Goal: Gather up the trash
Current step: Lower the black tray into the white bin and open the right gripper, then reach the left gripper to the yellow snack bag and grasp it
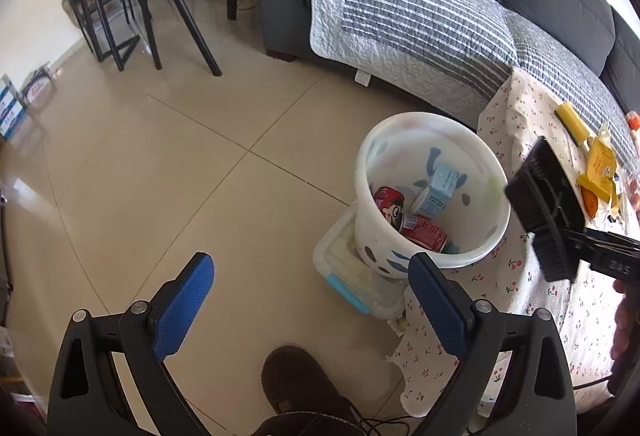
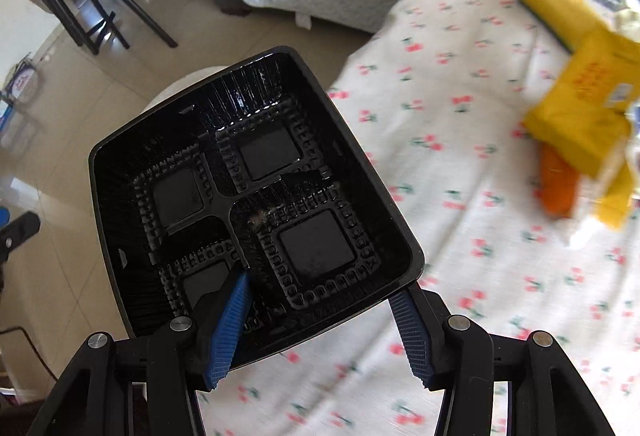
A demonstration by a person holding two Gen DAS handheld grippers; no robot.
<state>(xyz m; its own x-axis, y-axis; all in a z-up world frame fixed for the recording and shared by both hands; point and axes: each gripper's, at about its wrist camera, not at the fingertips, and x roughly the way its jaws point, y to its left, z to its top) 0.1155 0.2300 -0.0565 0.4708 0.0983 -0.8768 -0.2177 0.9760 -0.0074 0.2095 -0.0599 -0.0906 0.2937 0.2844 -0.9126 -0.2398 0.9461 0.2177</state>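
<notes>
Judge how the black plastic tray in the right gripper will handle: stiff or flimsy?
The black plastic tray looks thin and moulded, so probably light and flexible. The right gripper pinches one wall only, so it may sag or twist. Its glossy surface could slip.

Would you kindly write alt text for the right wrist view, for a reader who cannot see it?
The right gripper clamps the rim of an empty black plastic food tray with four square recesses, carrying it above a cherry-print tablecloth. Blurred yellow packets lie at right; a white bucket peeks from behind the tray.
</notes>
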